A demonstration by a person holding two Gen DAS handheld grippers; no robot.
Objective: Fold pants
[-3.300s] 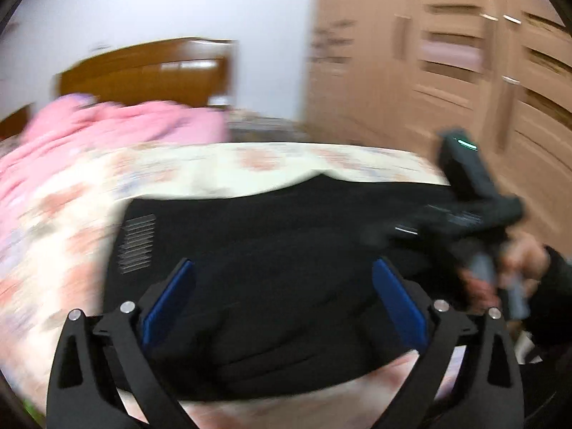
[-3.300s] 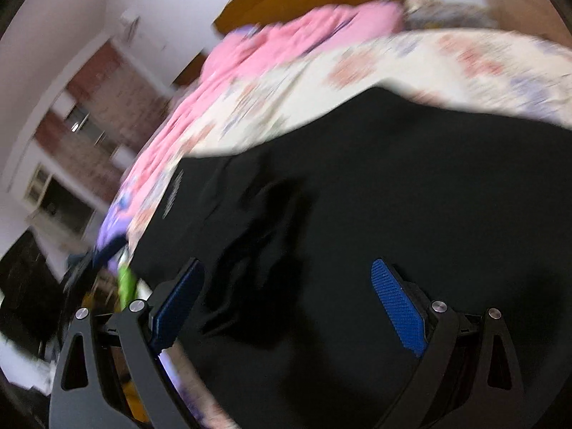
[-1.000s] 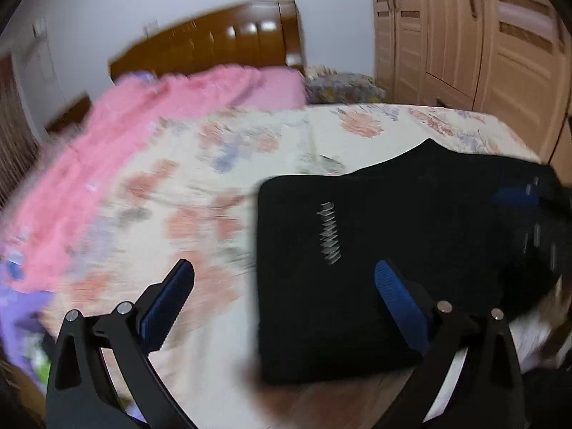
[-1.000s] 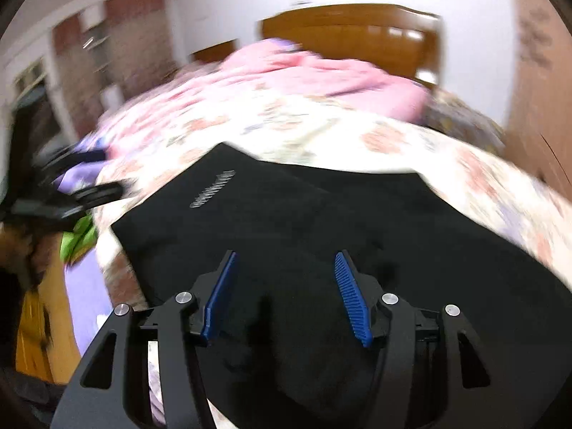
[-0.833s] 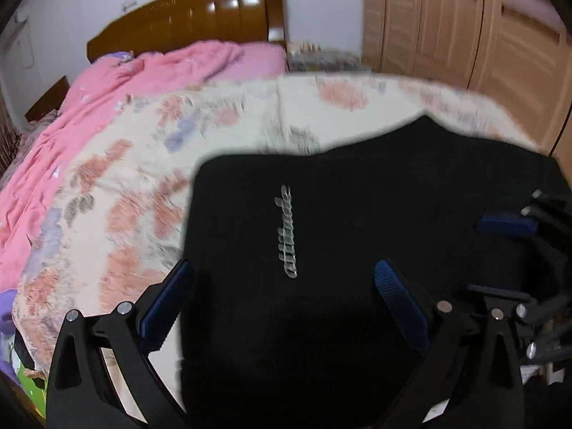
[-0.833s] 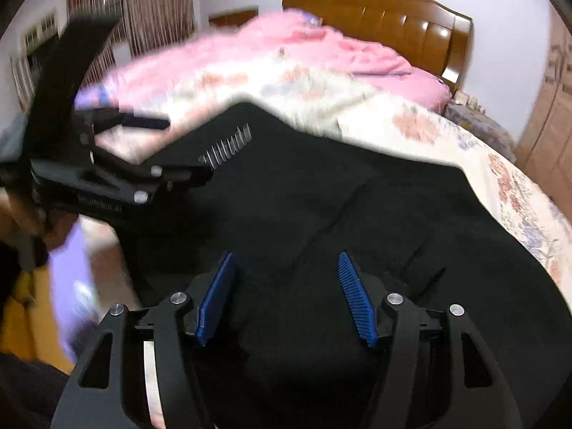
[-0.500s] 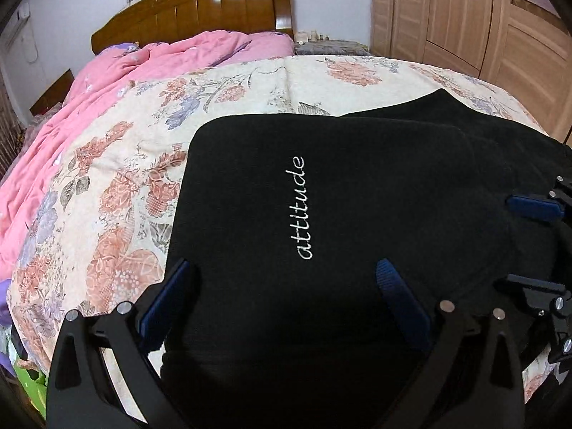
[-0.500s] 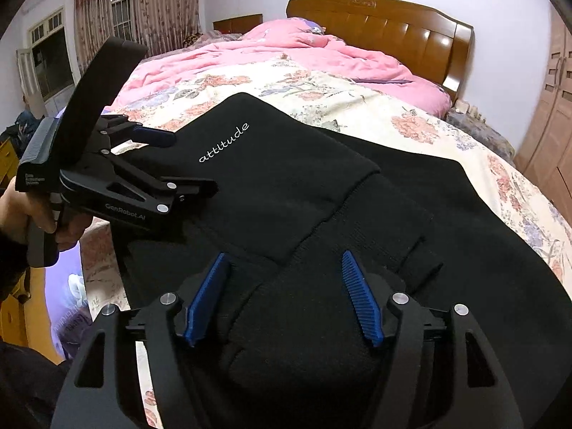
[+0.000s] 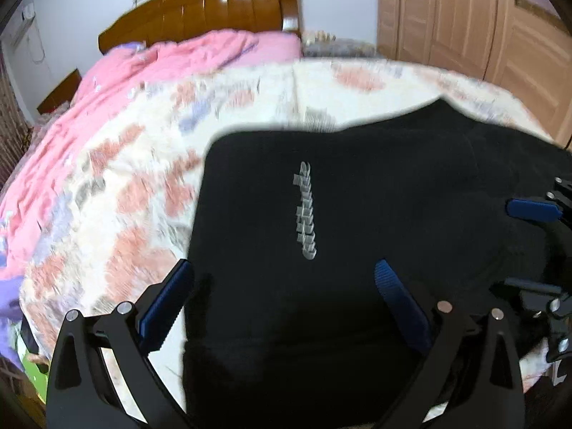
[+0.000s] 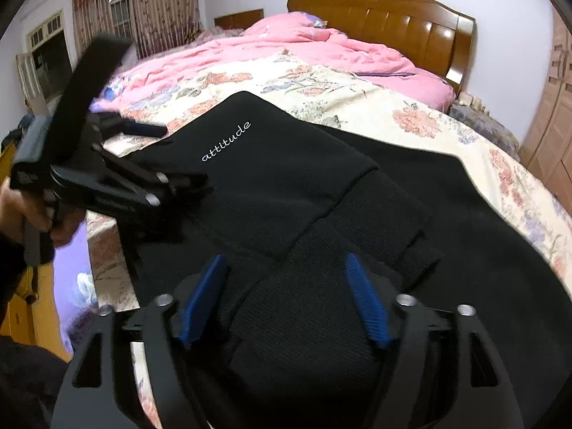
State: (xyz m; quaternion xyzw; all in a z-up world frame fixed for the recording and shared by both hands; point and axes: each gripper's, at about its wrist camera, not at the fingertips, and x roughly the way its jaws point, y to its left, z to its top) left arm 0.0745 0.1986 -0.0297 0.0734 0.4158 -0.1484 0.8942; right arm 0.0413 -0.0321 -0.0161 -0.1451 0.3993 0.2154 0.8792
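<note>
Black pants [image 9: 357, 221] with white "attitude" lettering [image 10: 226, 141] lie on the floral bedspread, a folded layer on top of the rest [image 10: 482, 236]. My left gripper [image 9: 282, 296] is open, low over the near edge of the folded part; it also shows in the right wrist view [image 10: 182, 175]. My right gripper [image 10: 282, 293] is open with a bunched fold of pants between its blue pads [image 10: 361, 296], which do not press it. Its fingers show at the left wrist view's right edge [image 9: 532, 211].
Floral bedspread [image 9: 136, 186] covers the bed, with a pink duvet [image 10: 286, 50] toward the wooden headboard [image 10: 386, 18]. Wooden wardrobe doors [image 9: 464, 18] stand to the right. Curtained windows [image 10: 150, 3] lie left. A purple cloth [image 10: 68, 261] hangs by the bed's near corner.
The left gripper has swung quickly over the folded pants and is blurred now. The right gripper went from wide open to narrower, with a fold of fabric between its fingers.
</note>
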